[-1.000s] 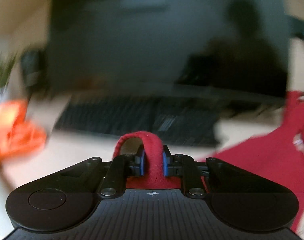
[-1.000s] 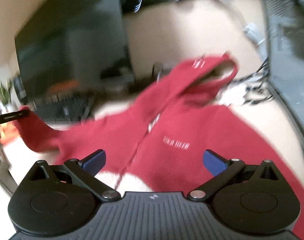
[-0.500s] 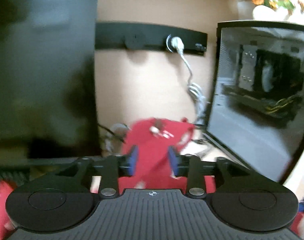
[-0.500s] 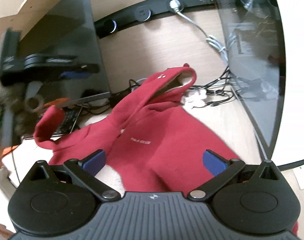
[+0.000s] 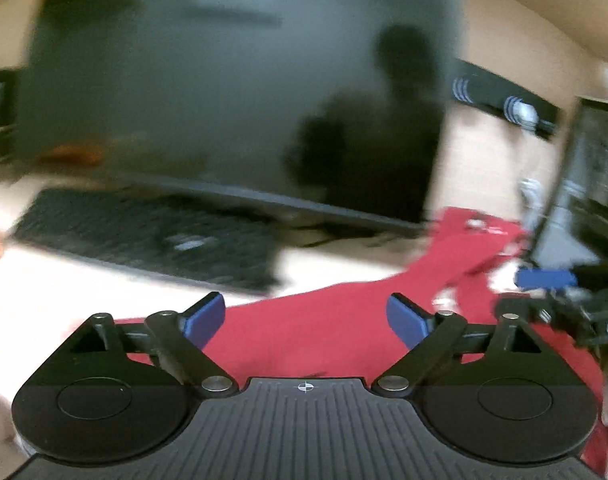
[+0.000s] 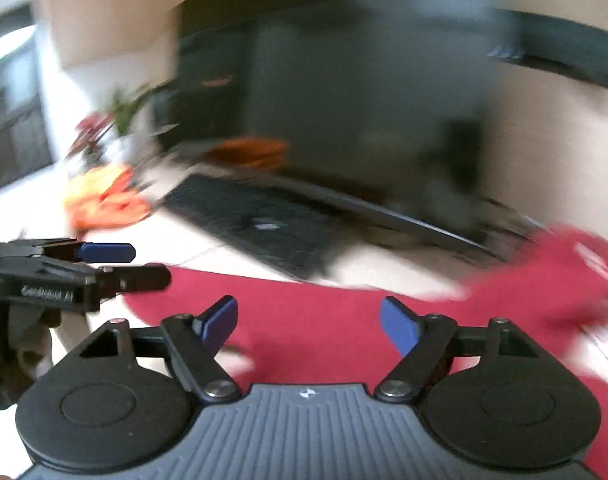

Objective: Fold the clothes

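blurrily, pale desk (image 5: pixel 336 268) bears red hoodie (image 5: pixel 312 328), keyboard (image 5: pixel 151 236), monitor (image 5: pixel 231 92); both grippers gape empty.

Black left gripper (image 5: pixel 306 318), blue fingertips (image 5: pixel 205 314), silver screws.

Both views are motion-blurred. A pale table (image 5: pixel 103 280) carries a black keyboard (image 5: pixel 151 240) in front of a large dark monitor (image 5: pixel 223 92). Behind the monitor stands a beige wall (image 5: pixel 480 160) fitted with a black horizontal strip (image 5: pixel 504 100). A dark glass-sided computer case (image 5: pixel 592 184) stands at the right edge of the table. At the left end of the table sit an orange object (image 6: pixel 103 200) and a green plant (image 6: pixel 131 108).
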{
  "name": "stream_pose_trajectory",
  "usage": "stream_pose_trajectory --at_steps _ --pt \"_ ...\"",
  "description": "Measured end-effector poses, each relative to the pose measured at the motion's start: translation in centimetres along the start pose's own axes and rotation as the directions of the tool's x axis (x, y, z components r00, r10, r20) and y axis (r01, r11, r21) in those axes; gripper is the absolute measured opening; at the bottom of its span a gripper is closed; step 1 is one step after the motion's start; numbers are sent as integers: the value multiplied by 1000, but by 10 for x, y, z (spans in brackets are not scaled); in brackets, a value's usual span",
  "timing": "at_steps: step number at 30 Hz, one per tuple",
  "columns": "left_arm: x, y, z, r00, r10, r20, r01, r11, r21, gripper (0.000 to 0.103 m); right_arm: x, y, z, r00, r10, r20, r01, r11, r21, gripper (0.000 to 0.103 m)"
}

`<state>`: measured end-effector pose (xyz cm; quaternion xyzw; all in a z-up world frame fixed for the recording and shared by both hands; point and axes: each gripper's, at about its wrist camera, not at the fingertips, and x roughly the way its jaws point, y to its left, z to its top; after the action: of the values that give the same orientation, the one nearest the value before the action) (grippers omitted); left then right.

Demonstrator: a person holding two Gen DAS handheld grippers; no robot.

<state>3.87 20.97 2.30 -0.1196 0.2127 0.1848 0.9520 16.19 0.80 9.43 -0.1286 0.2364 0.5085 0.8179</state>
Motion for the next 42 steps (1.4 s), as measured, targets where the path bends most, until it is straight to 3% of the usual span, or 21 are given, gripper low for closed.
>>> stream_pose_trajectory --at_steps 3,7,13,14,16,17,18,20,23,25,28,30,33,36,38,40,42 --pt "-24 60 -5 996 85 1 -85 995 -58 93 69 70 17 992 100 -74 -109 984 -138 78" --pt "-56 128 0 983 177 40 -170 975 -142 93 141 158 11 973 169 -158 -216 908 -359 78" --pt "-84 167 -15 964 251 90 -223 944 -243 94 171 187 -6 972 146 -181 -210 886 -413 78" --pt "-86 168 -19 963 254 89 -224 940 -257 94 174 185 -8 972 142 -185 -209 886 -414 75" --pt "-89 170 -25 963 259 78 -228 933 -278 94 179 175 -9 967 157 -201 -225 898 -379 52" --pt "-91 171 -28 963 259 70 -230 931 -285 94 180 171 -8 965 169 -202 -233 908 -349 33" --pt "-87 164 -25 969 236 69 -209 940 -270 94 174 166 -5 969 169 -178 -221 917 -332 22" --pt "-79 148 -18 980 189 66 -168 956 -240 94 159 156 1 979 164 -121 -194 932 -307 13" --pt "-67 125 -9 991 118 58 -104 975 -195 94 115 124 20 993 117 23 -108 962 -249 12" --pt "-59 109 -3 996 70 51 -61 984 -166 95 73 84 32 992 36 122 -17 987 -158 11" --pt "-42 76 8 999 -25 26 28 994 -104 96 6 17 40 966 -116 232 116 993 14 11" --pt "-23 40 17 993 -116 -12 116 992 -43 97 -44 -30 33 932 -243 269 213 968 136 11" --pt "4 -21 29 971 -222 -84 227 973 46 98 -88 -81 -3 910 -355 214 298 919 258 11" --pt "28 -75 28 943 -288 -168 309 944 115 98 -105 -111 -63 917 -393 66 350 874 336 12" --pt "42 -99 20 927 -300 -224 339 927 163 98 -107 -121 -97 926 -376 -25 355 848 394 15" --pt "52 -118 11 909 -312 -275 371 907 199 98 -107 -128 -123 929 -361 -83 359 820 446 20" --pt "58 -128 6 888 -340 -310 416 882 222 98 -106 -132 -134 924 -372 -89 367 796 481 40"
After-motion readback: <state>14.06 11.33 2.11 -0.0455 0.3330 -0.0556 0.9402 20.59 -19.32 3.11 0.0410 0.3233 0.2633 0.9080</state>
